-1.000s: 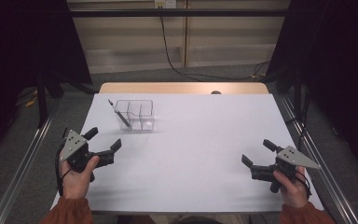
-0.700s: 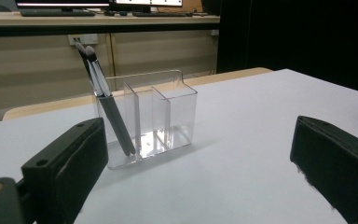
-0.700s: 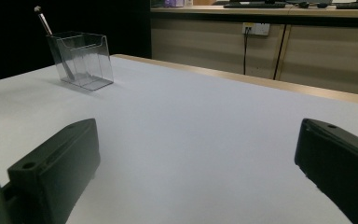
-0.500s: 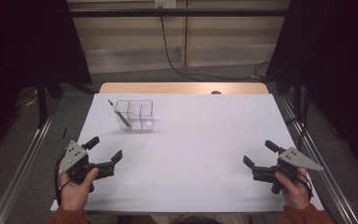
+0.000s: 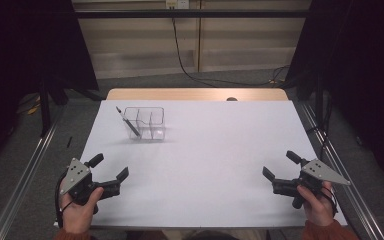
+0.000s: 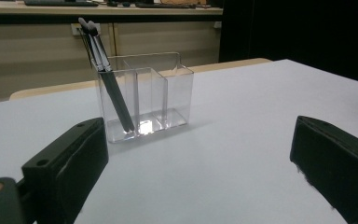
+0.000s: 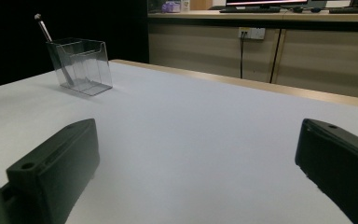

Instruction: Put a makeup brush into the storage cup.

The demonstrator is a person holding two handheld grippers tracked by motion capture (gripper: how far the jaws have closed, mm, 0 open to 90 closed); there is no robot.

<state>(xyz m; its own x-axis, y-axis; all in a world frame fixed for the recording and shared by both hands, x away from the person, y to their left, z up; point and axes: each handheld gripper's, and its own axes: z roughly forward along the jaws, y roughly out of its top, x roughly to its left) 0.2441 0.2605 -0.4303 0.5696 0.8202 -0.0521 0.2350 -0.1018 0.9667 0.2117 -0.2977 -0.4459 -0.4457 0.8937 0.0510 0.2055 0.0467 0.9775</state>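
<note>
Left gripper view shows two dark pens (image 6: 111, 88) leaning in the clear organizer (image 6: 144, 98); left tongs (image 5: 109, 171) and right tongs (image 5: 281, 167) gape wide, empty; no readable writing

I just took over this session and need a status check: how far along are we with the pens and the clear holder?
Done: the dark pens stand tilted in the end compartment of the clear holder on the white table. In hand: nothing; the left tool and right tool are both open, near the table's front edge, apart from the holder. Left: I see no loose pens on the table, so it looks finished or idle.
</note>
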